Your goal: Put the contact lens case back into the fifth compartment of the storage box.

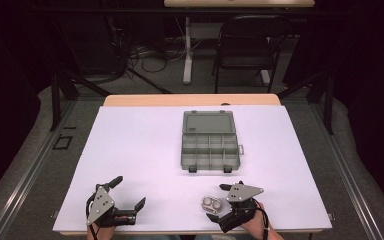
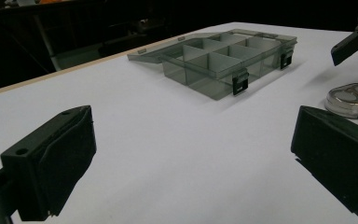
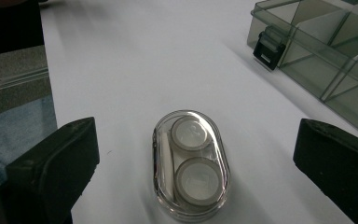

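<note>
1. White tabletop (image 1: 145,150) carries a smoky grey plastic compartment box (image 1: 211,140), lid open, mid-table.
2. My right claw (image 1: 221,202) gapes wide around a clear oval contact-lens case (image 3: 191,164) near the front edge.
3. My left claw (image 1: 128,192) hangs wide, empty.
4. Case looks light, rigid, slick; I'd pinch its long sides.
</note>
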`<state>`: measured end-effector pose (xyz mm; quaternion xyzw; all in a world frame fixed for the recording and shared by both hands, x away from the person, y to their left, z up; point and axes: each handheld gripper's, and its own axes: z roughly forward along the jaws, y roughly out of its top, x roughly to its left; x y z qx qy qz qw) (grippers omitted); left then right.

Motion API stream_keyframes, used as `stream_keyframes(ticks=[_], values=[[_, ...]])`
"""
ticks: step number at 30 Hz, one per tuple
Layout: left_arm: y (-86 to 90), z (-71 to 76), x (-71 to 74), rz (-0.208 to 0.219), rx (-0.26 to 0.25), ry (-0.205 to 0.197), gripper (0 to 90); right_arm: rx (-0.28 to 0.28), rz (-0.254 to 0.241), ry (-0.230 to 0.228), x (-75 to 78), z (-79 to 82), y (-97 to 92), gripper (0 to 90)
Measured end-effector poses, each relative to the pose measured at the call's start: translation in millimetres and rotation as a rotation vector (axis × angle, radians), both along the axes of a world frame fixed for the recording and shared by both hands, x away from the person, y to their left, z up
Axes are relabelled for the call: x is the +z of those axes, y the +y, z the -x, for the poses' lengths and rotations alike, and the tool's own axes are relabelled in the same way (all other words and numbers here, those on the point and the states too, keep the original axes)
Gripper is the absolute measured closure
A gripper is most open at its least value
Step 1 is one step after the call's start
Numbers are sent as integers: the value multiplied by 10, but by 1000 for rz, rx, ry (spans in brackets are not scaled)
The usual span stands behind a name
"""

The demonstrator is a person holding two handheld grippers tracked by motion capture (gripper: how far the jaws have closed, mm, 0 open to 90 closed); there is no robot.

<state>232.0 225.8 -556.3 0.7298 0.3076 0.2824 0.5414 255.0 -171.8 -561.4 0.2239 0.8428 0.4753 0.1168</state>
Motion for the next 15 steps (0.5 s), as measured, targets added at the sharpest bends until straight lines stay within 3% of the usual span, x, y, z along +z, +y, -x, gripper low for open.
stream_keyframes(ticks=[6, 15], values=[[6, -2, 0, 1, 1, 0, 0, 2, 15, 6, -9, -1, 11, 44], [1, -4, -3, -1, 0, 3, 0, -7, 90, 23, -40, 3, 57, 285]])
